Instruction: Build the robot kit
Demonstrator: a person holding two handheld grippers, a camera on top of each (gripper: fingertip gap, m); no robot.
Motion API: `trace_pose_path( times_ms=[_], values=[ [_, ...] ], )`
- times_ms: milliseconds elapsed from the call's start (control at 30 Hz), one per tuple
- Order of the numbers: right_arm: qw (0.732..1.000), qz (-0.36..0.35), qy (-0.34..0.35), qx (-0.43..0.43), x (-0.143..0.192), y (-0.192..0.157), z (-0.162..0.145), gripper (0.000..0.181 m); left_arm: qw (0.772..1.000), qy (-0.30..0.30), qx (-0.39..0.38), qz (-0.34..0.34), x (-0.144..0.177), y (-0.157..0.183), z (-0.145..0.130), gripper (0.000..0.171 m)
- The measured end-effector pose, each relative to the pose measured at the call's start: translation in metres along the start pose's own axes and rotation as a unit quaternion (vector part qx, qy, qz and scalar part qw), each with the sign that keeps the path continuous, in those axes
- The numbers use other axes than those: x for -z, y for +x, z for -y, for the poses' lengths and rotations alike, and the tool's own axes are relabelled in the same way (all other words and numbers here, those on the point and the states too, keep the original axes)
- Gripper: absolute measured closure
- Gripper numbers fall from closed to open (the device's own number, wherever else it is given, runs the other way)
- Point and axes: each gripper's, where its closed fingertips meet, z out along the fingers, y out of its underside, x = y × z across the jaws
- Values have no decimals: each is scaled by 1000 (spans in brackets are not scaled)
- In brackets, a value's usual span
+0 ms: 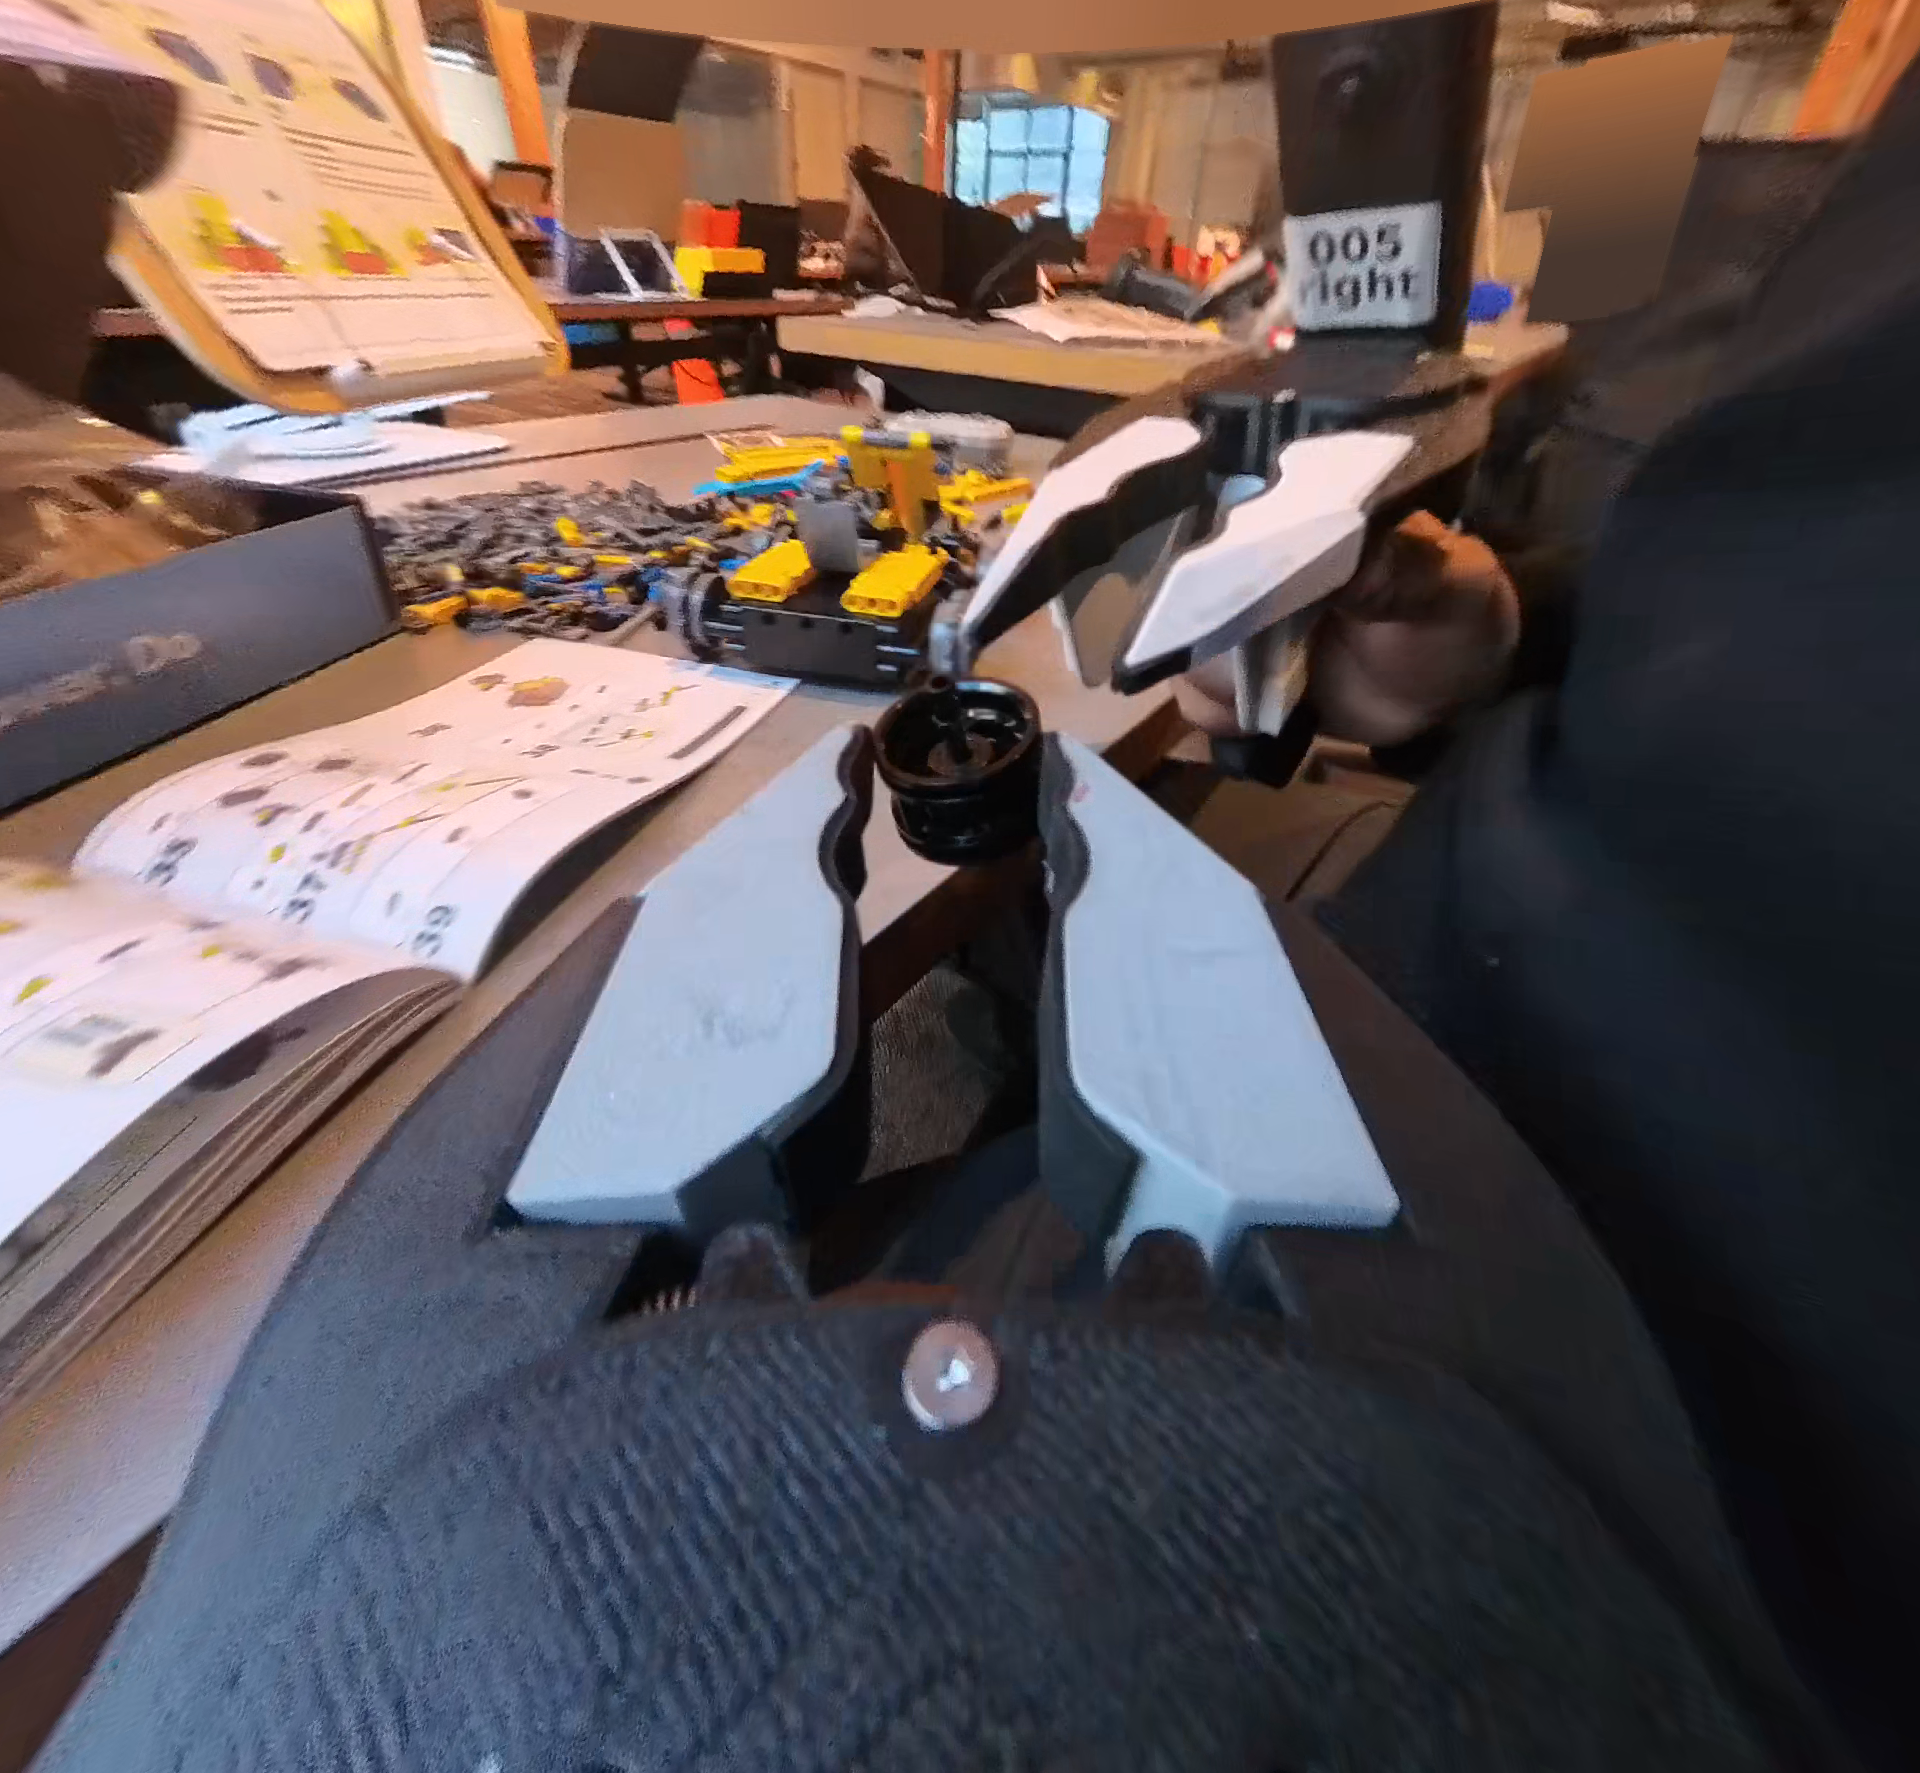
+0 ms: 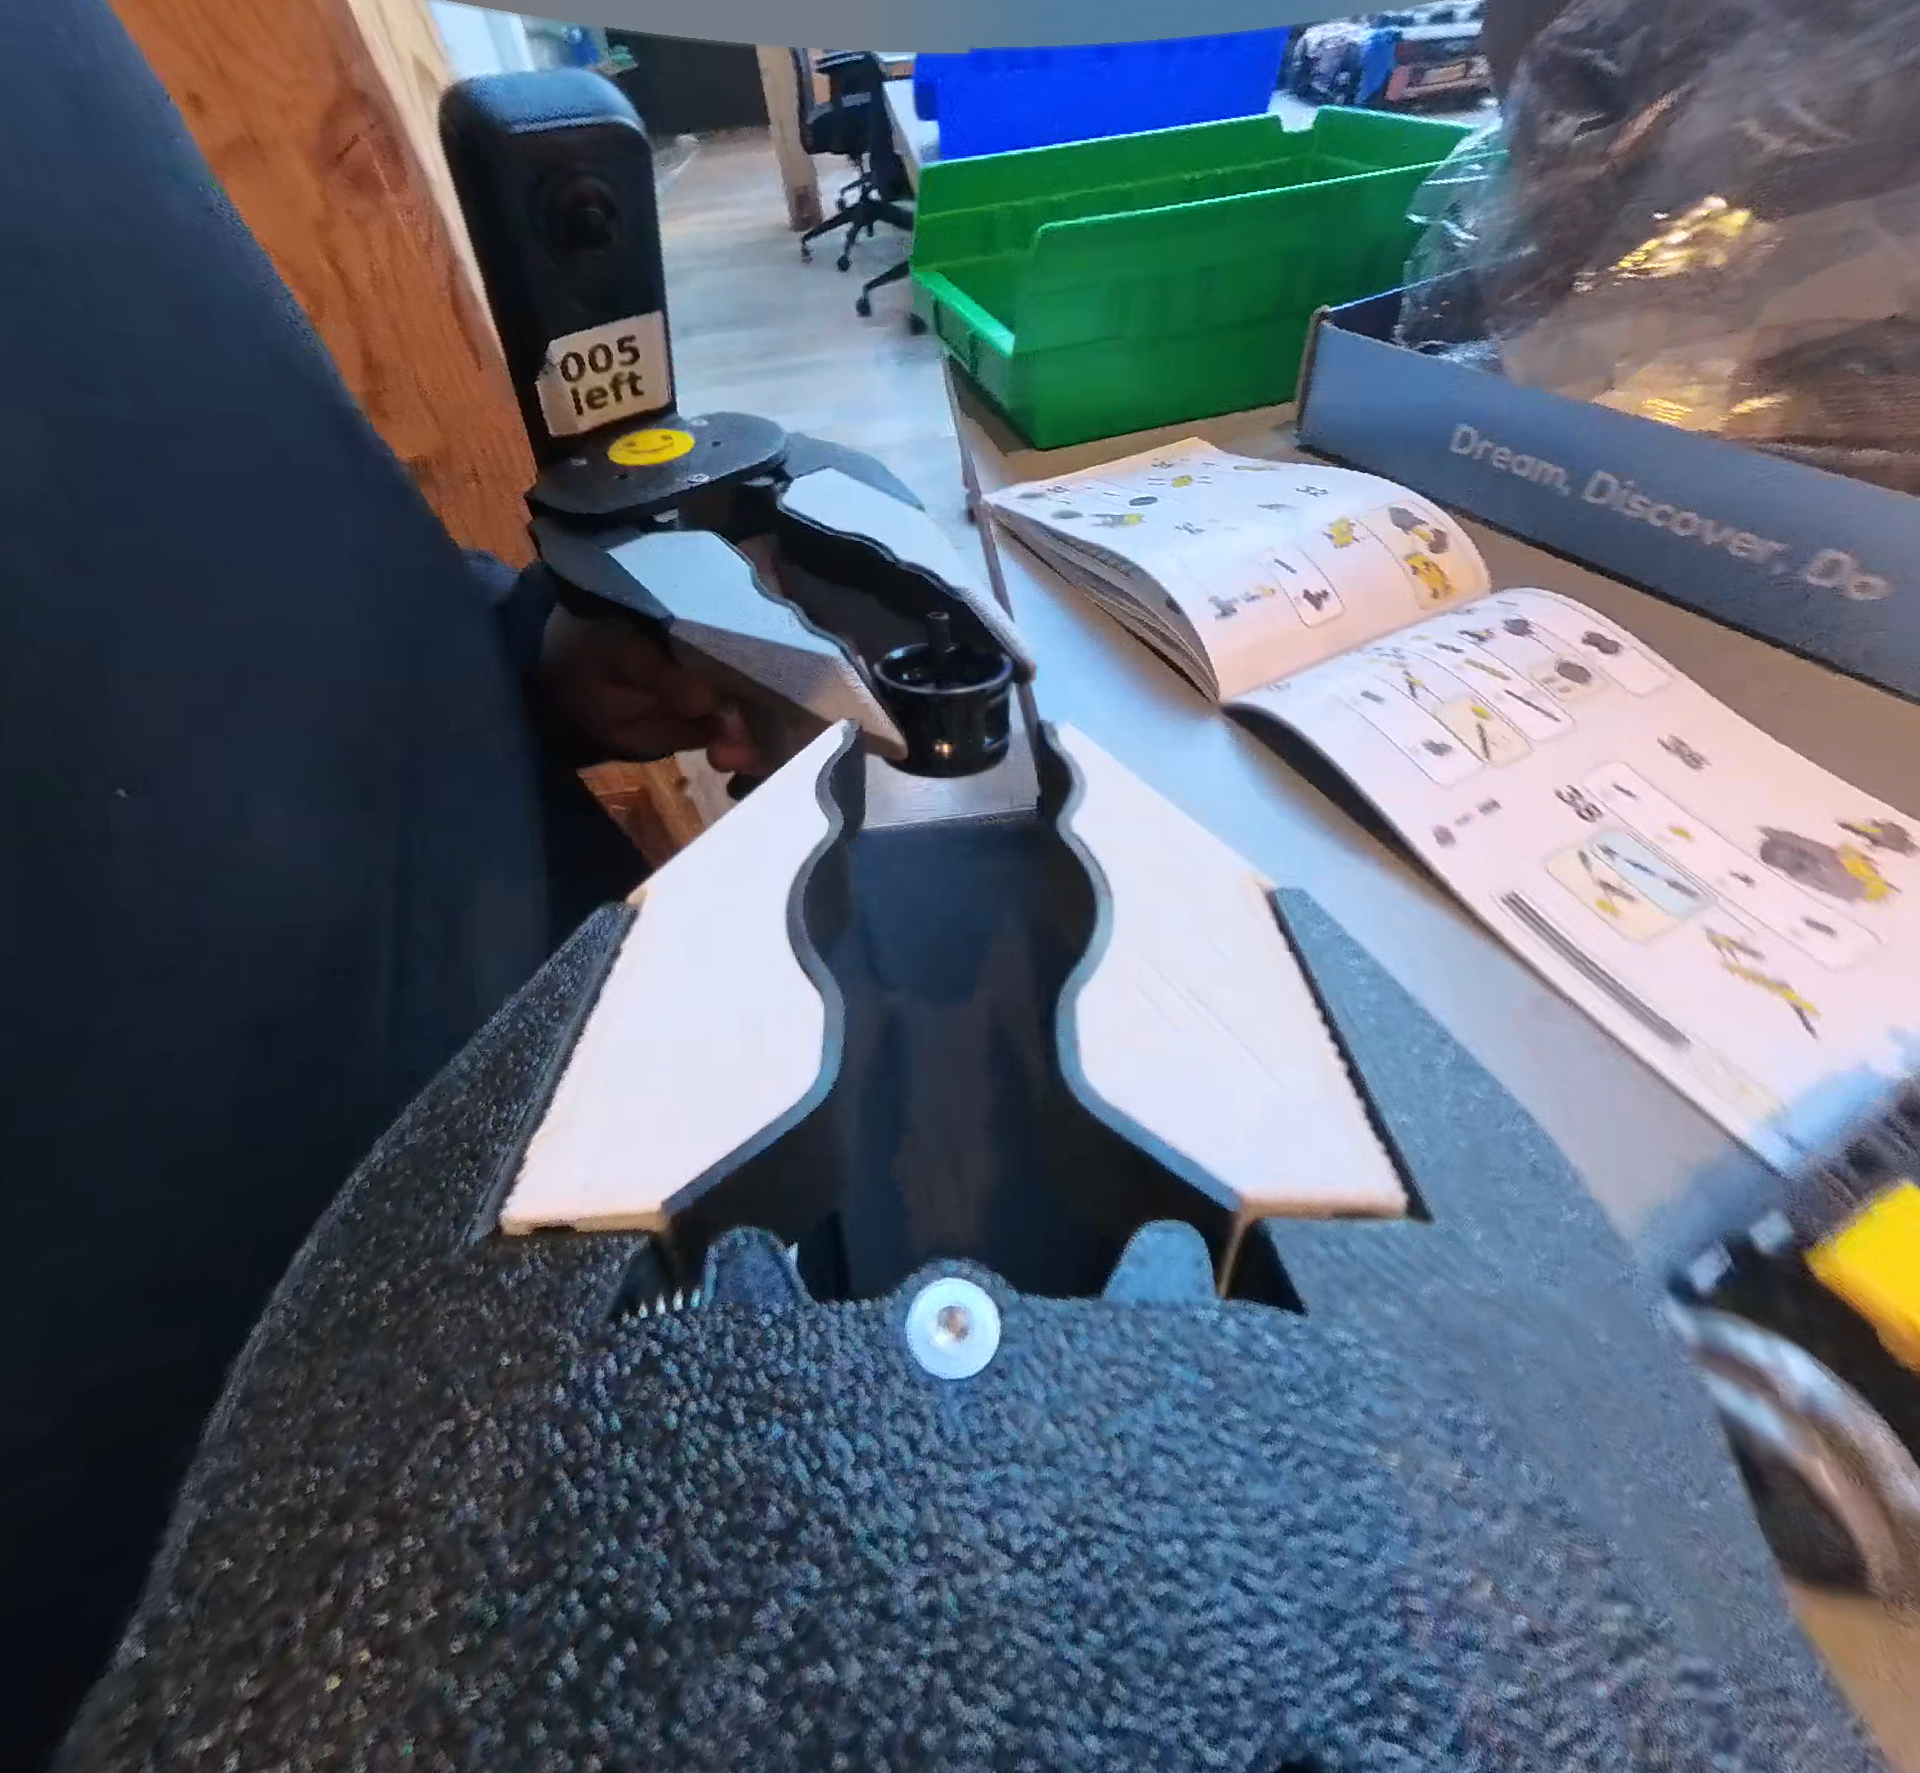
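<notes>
In the left wrist view, my left gripper is closed on a small black wheel hub, held by its ribbed sides between the two tips, above the edge of the table. A thin black pin stands up from the middle of the hub. My right gripper comes from the right with its jaws apart, and one fingertip is just above the hub; I cannot tell whether it touches the pin. Behind are a half-built black and yellow model, a pile of loose pieces and an open instruction booklet.

In the right wrist view, my right gripper is open and holds nothing. The hub sits in the left gripper, just beyond my tips. The booklet lies to the right, with a green bin farther away.

I judge the hub to be light, stiff and smooth, so it may slip; the ribbed side wall gives the best hold.
</notes>
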Motion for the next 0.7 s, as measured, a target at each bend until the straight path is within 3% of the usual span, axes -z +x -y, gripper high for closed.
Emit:
trace_pose_path(
  times_ms=[167, 300, 367, 467, 533, 700],
  values=[
    [998, -55, 6, -14, 51, 8, -13, 147, 995, -20, -91, -46, -42, 34, 0, 141],
    [994, -106, 17, -17, 99, 26, -14, 144, 974, 3, -213, -71, -82, 57, 17, 142],
    [992, -122, 26, -32, 121, 33, -13, 135, 950, 34, -303, -70, -102, 68, 31, 142],
    [991, -102, 58, -69, 147, 28, -12, 135, 888, 86, -446, -69, -129, 92, 45, 142],
    [988, -102, 85, -81, 161, 23, -11, 136, 870, 99, -478, -75, -146, 105, 47, 142],
    [983, -120, 111, -82, 192, 13, -23, 141, 867, 108, -472, -118, -169, 136, 39, 141]
  ],
)
